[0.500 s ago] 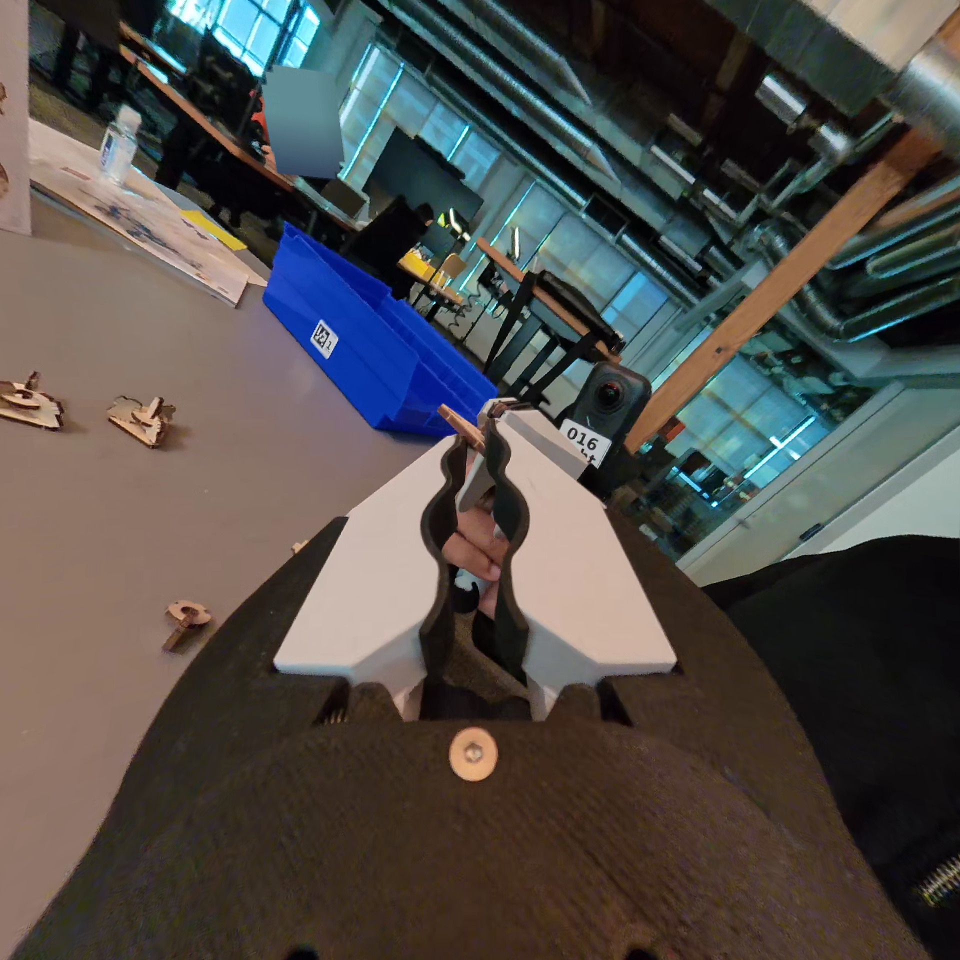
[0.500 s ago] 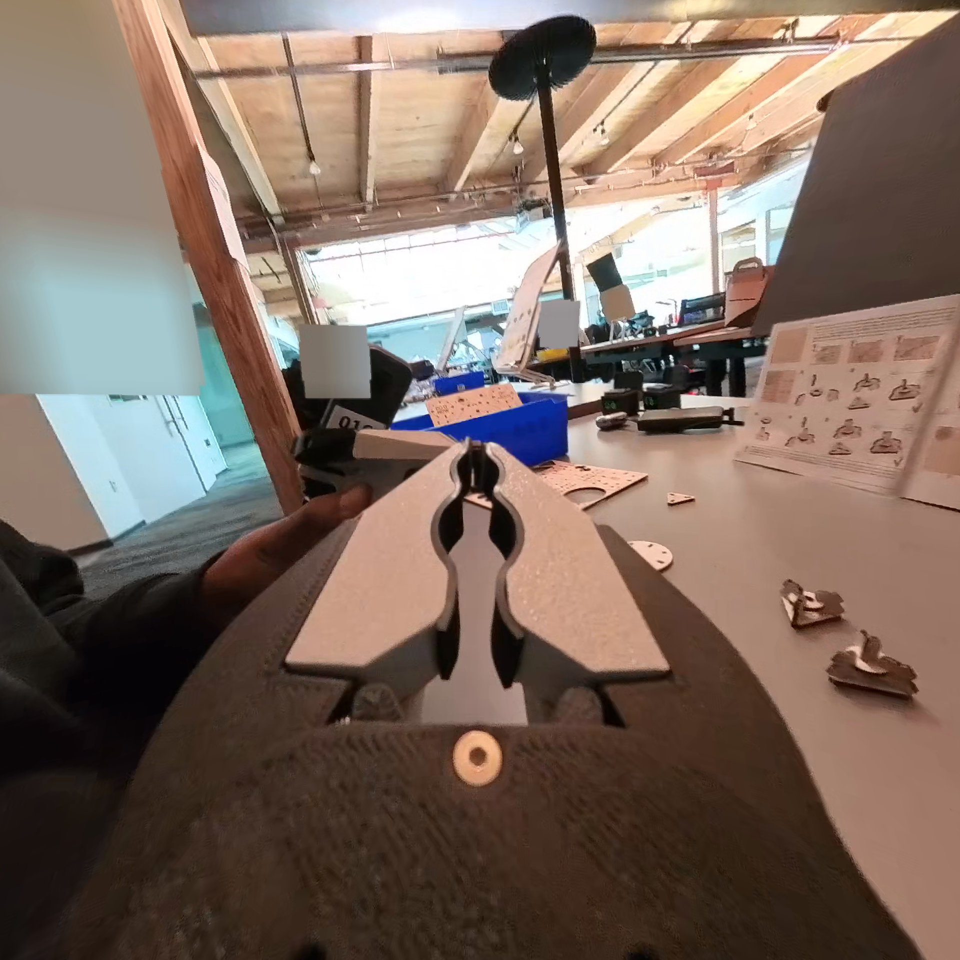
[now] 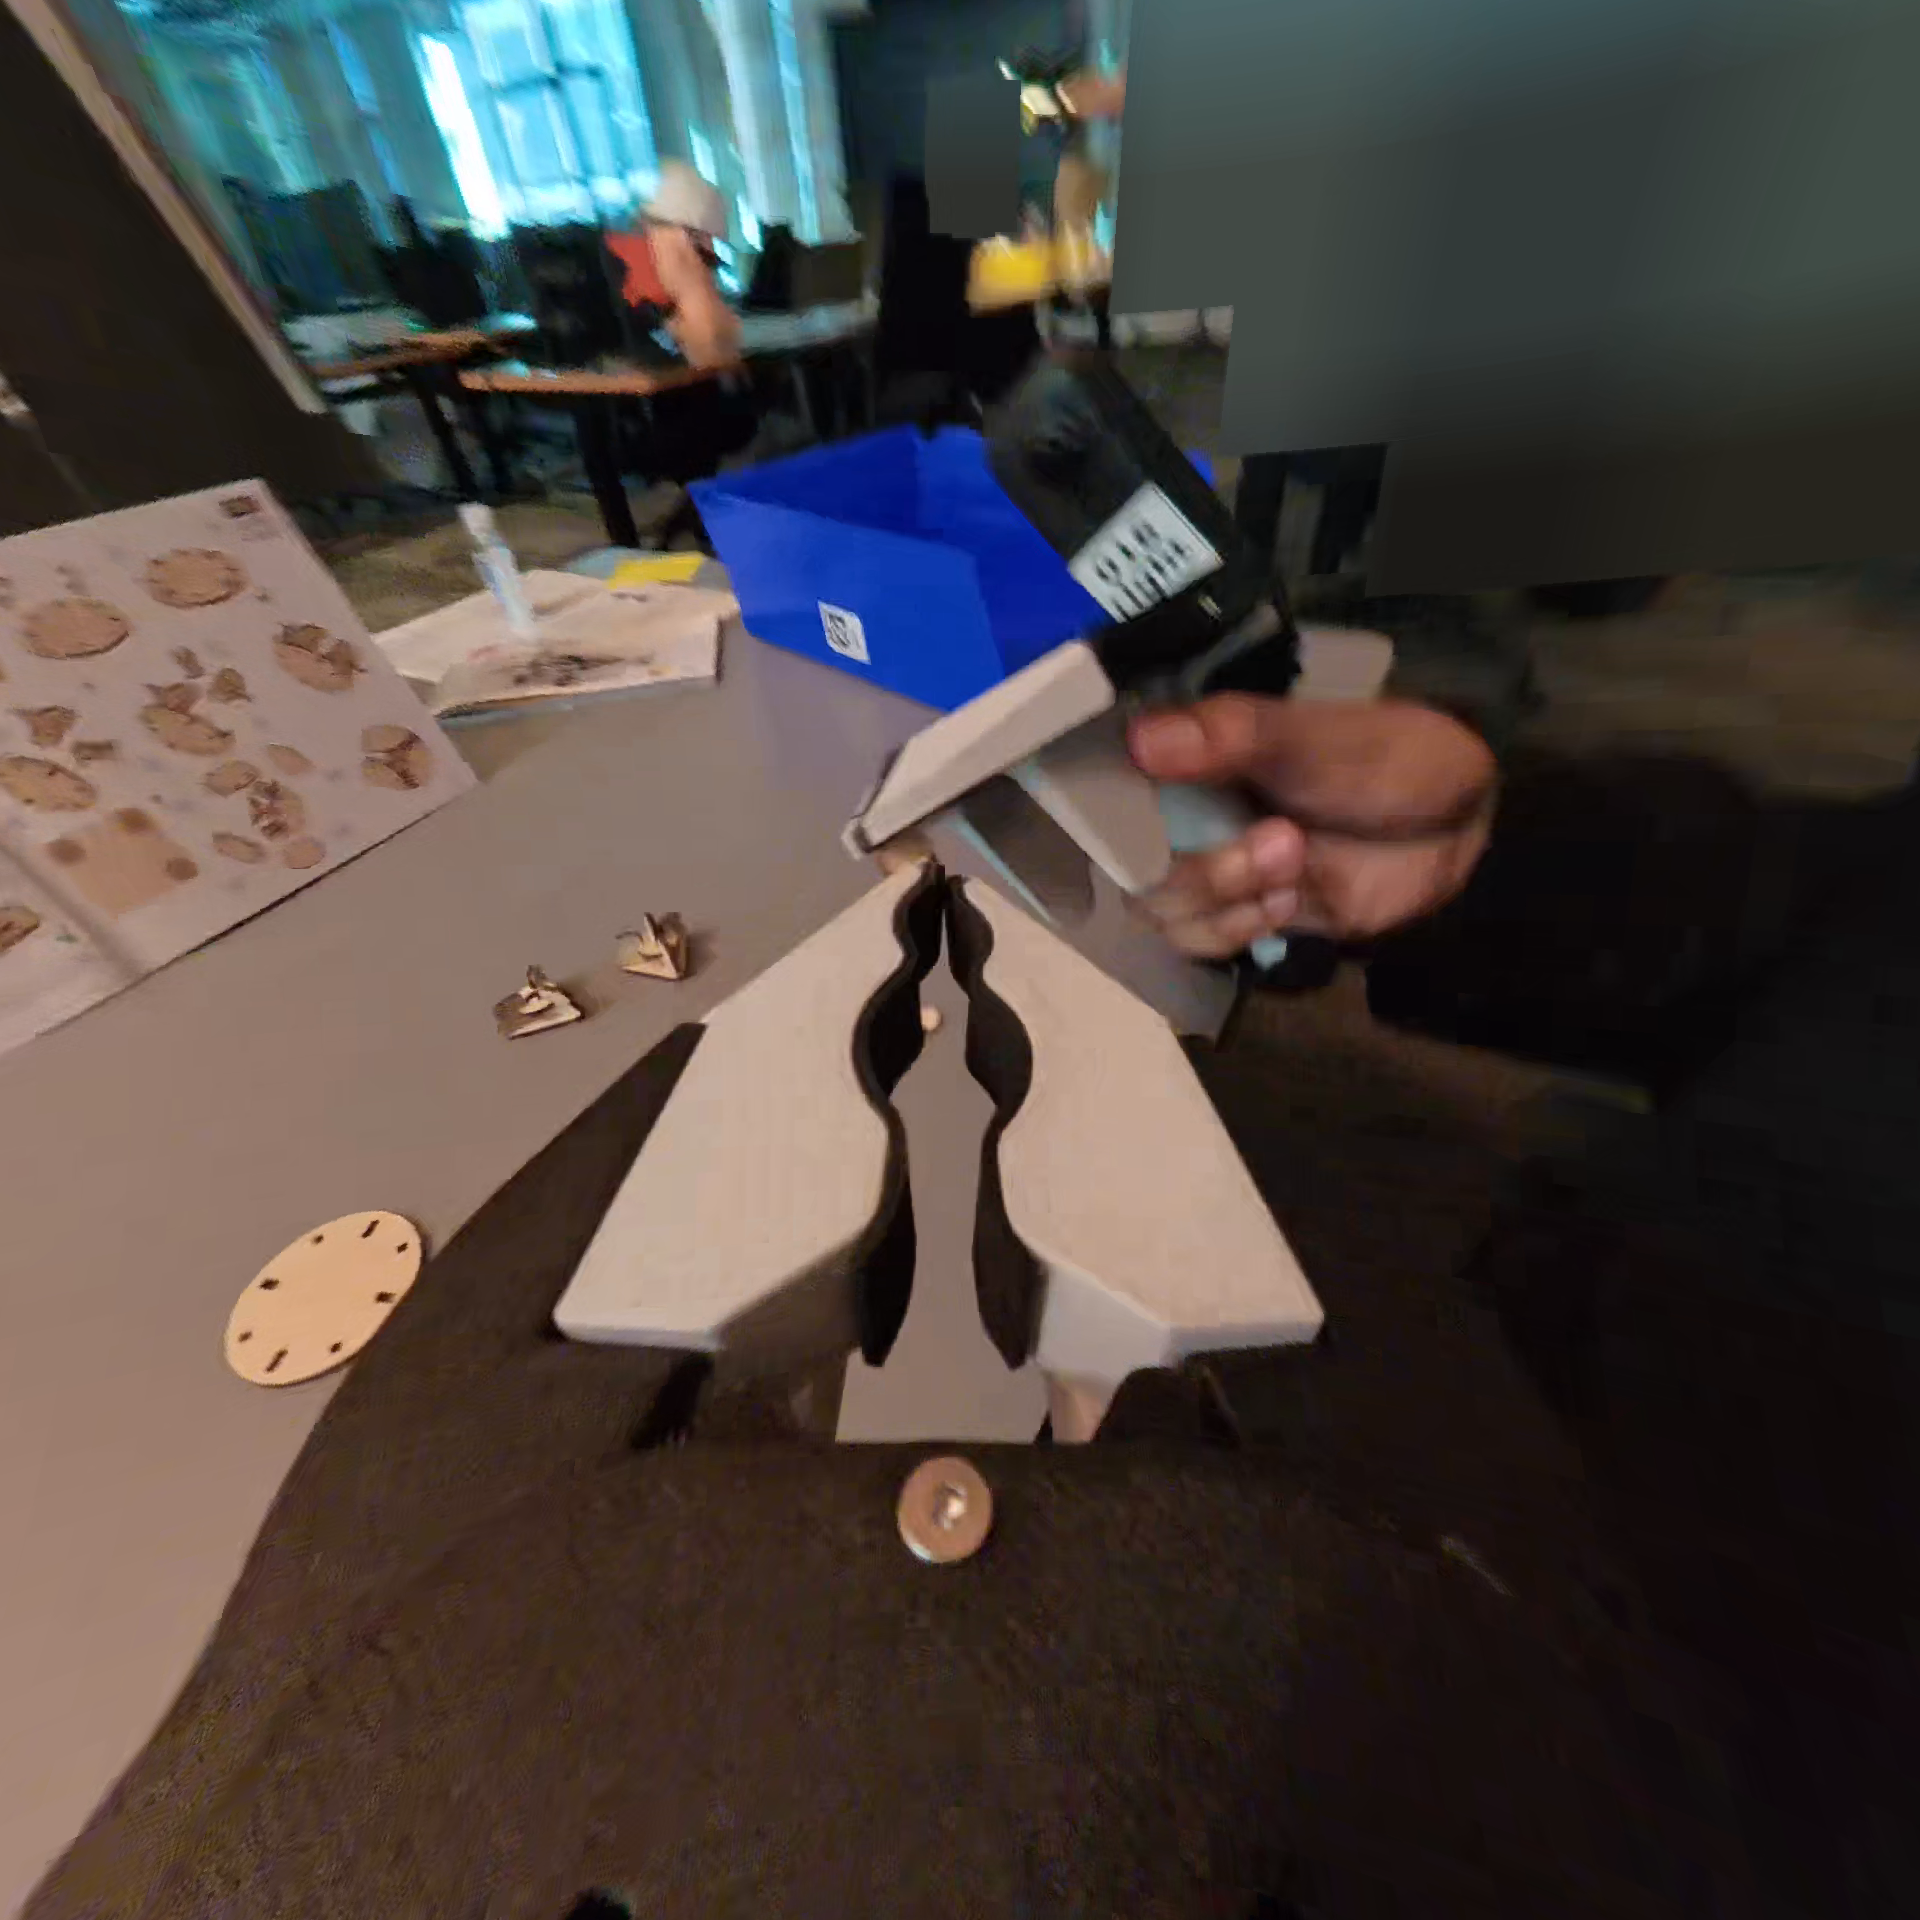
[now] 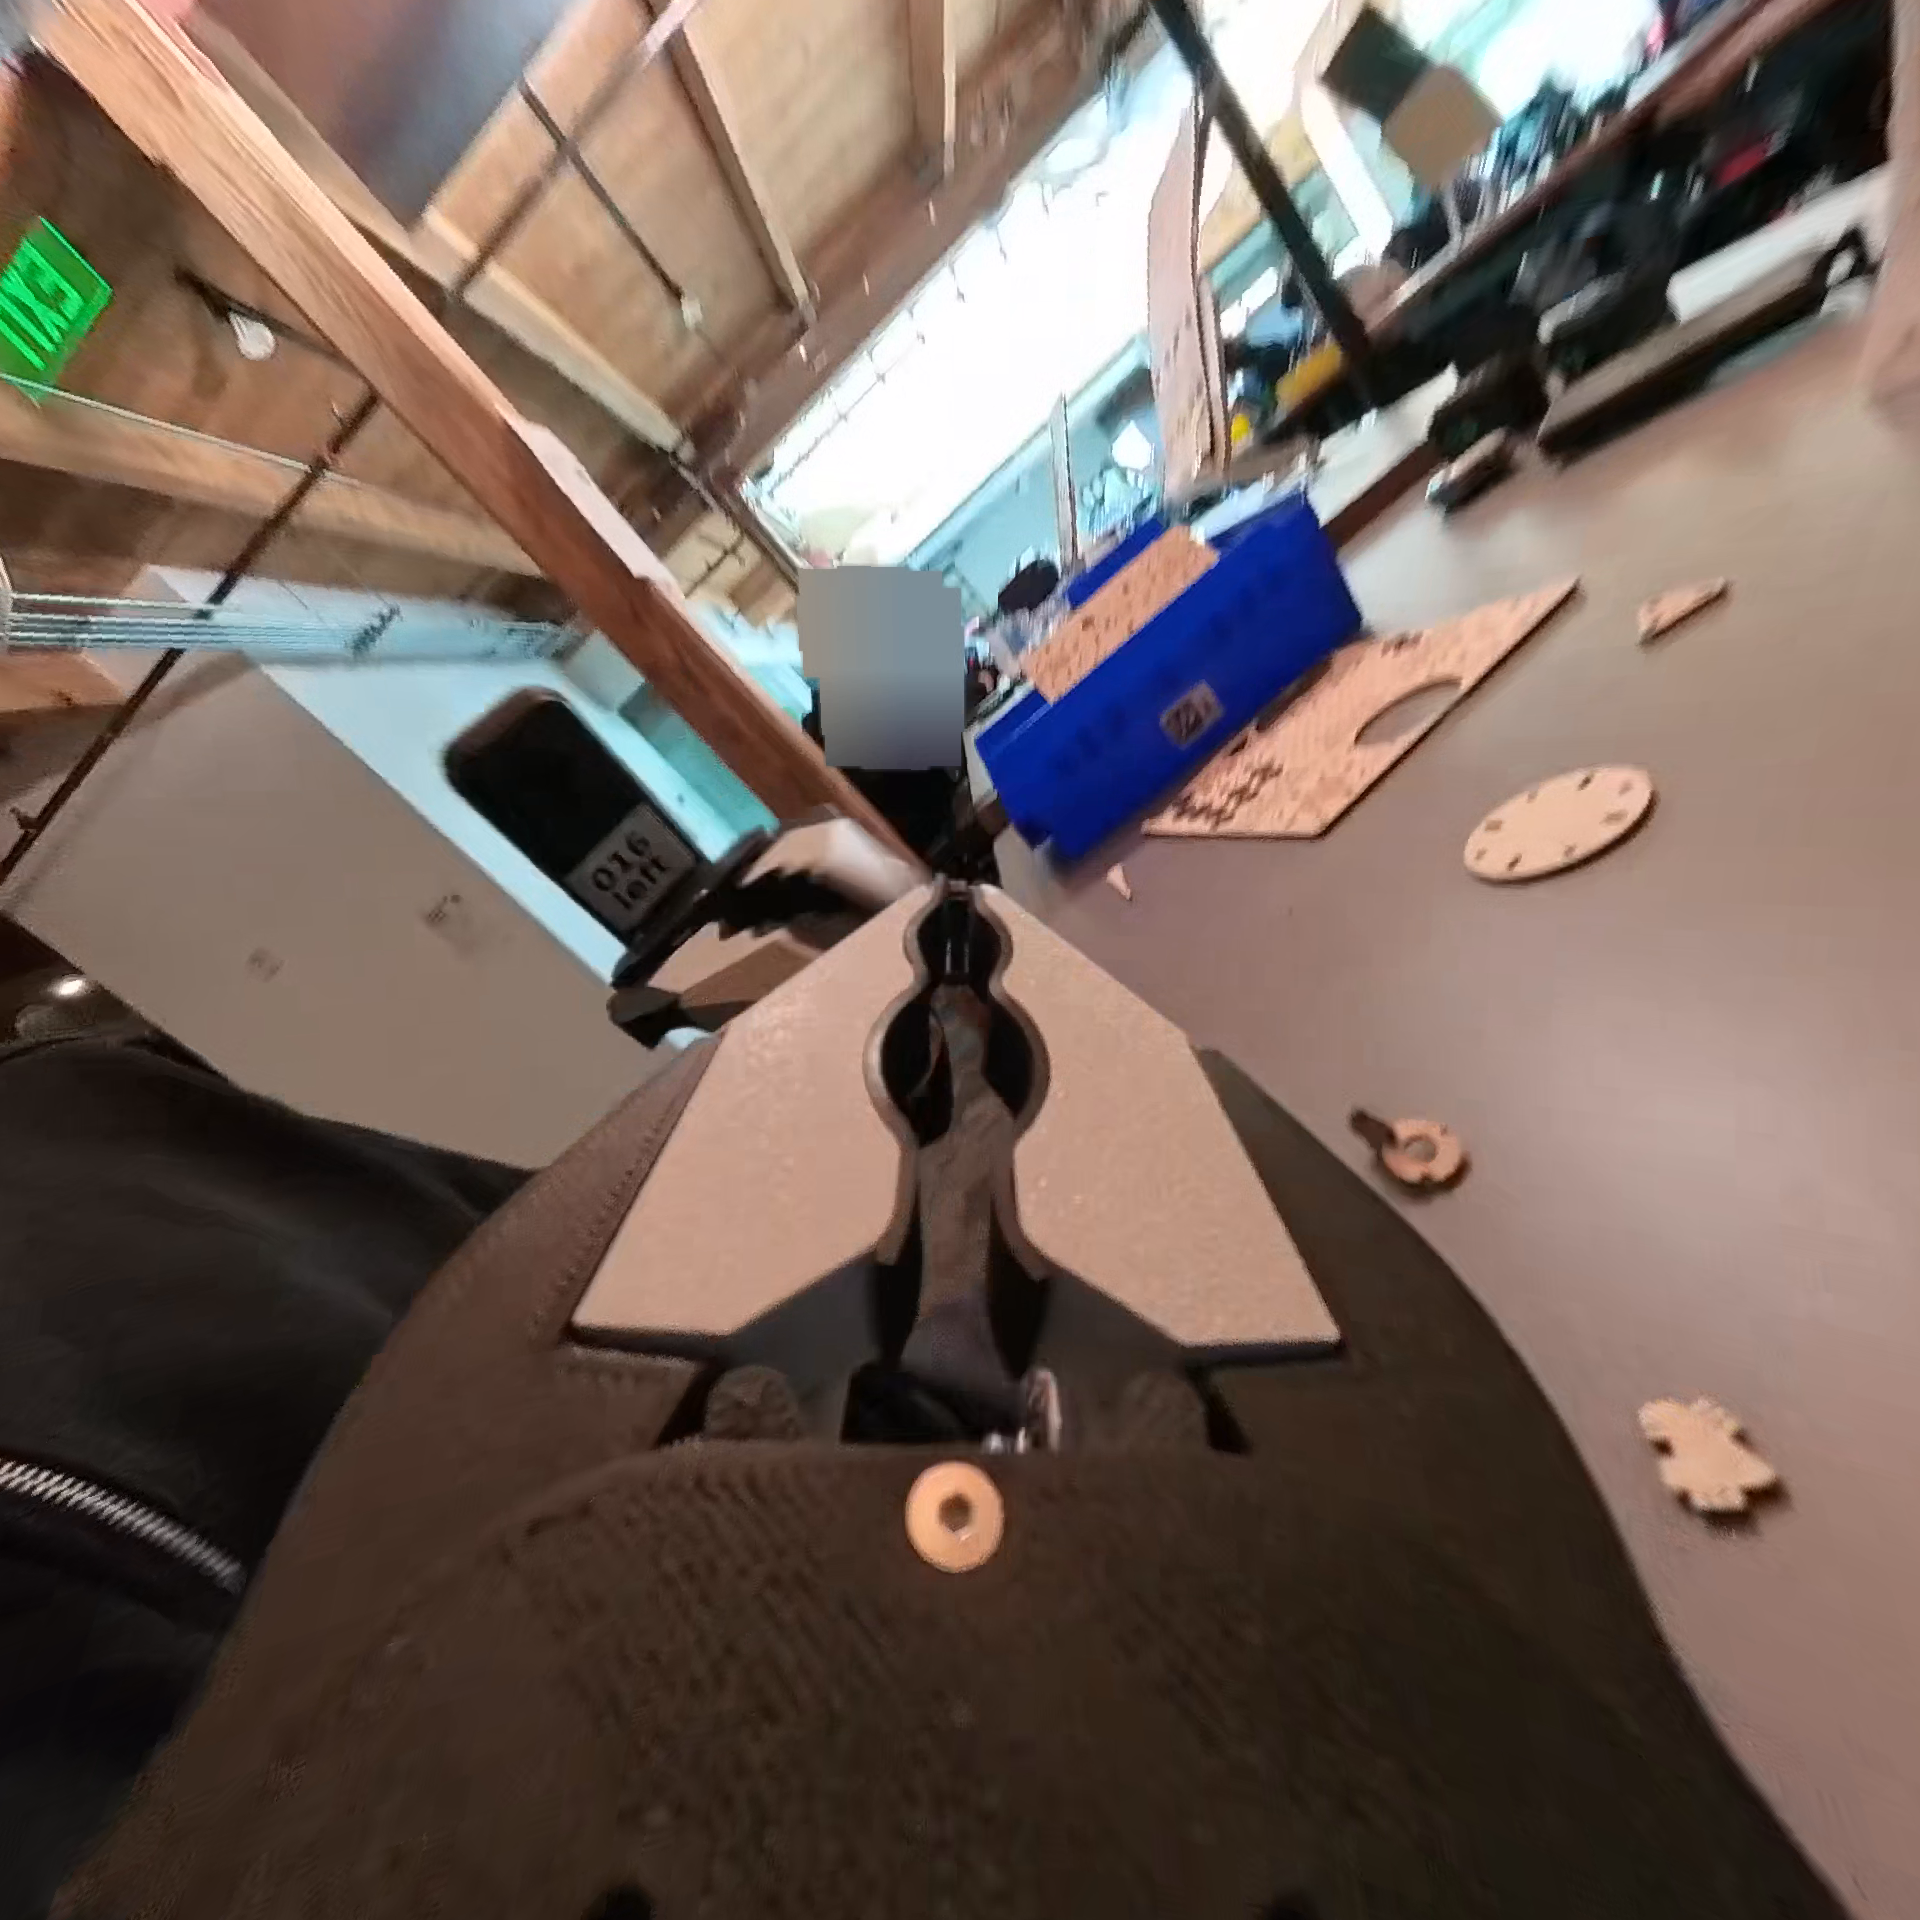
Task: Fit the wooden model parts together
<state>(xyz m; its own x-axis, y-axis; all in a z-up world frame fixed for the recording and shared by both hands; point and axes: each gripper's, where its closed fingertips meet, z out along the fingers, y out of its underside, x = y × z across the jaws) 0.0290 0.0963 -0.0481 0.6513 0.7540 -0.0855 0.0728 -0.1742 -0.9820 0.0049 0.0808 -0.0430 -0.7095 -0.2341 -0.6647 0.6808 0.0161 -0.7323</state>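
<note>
The left gripper has its fingertips drawn together at the tips, and nothing shows between them; the wavy gap lower down frames only bare table and a small wooden bit lying on it. Just beyond those tips hangs the right gripper, held by a hand; its tips look closed, and a small pale wooden scrap sits right at them, though blur makes it impossible to tell whether it is gripped. In the right wrist view the right gripper's tips meet, with the left gripper close by on their left. Taking the blue bin as landmark: it stands on the table behind both grippers. Left of the bin lie papers and a clear bottle, and farther left a printed sheet showing wooden parts. In front of the bin, left of the left gripper, rest two small folded wooden pieces, and nearer the camera a slotted wooden disc. From the right wrist view, a cut-out wooden panel leans beside the bin, the disc lies near it, and two small wooden pieces lie closer in.
</note>
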